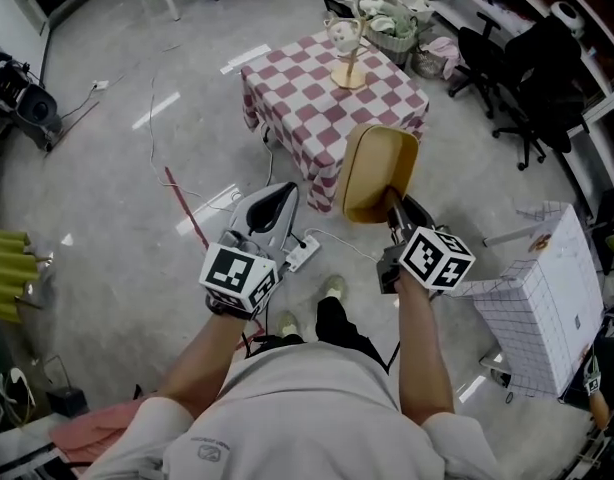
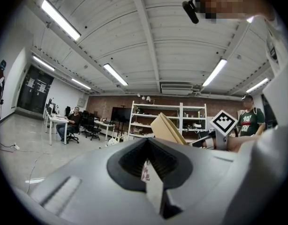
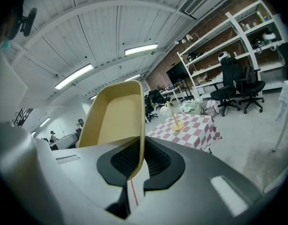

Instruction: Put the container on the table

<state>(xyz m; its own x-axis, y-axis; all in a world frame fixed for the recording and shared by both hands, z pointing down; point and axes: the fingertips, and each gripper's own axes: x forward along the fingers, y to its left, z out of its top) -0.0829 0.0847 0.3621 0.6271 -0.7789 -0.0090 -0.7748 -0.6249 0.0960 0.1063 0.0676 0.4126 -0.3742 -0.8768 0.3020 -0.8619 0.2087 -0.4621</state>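
Right tongs (image 3: 134, 167) clench one wall of the tan container (image 3: 113, 114), which is held in the air at centre frame. Left tongs (image 2: 151, 172) are closed on nothing. Placing seems still to come. At upper centre the checkered bench (image 1: 297, 88) carries a wooden stand (image 1: 347, 63). Around it are grey floor (image 1: 117, 168), office chairs (image 1: 527, 78) and shelves (image 3: 238, 41).

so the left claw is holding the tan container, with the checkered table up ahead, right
No, it is the right claw that holds the tan container. The right gripper view shows the container's wall pinched between that claw's jaws. The left claw holds nothing. The checkered table is indeed up ahead.
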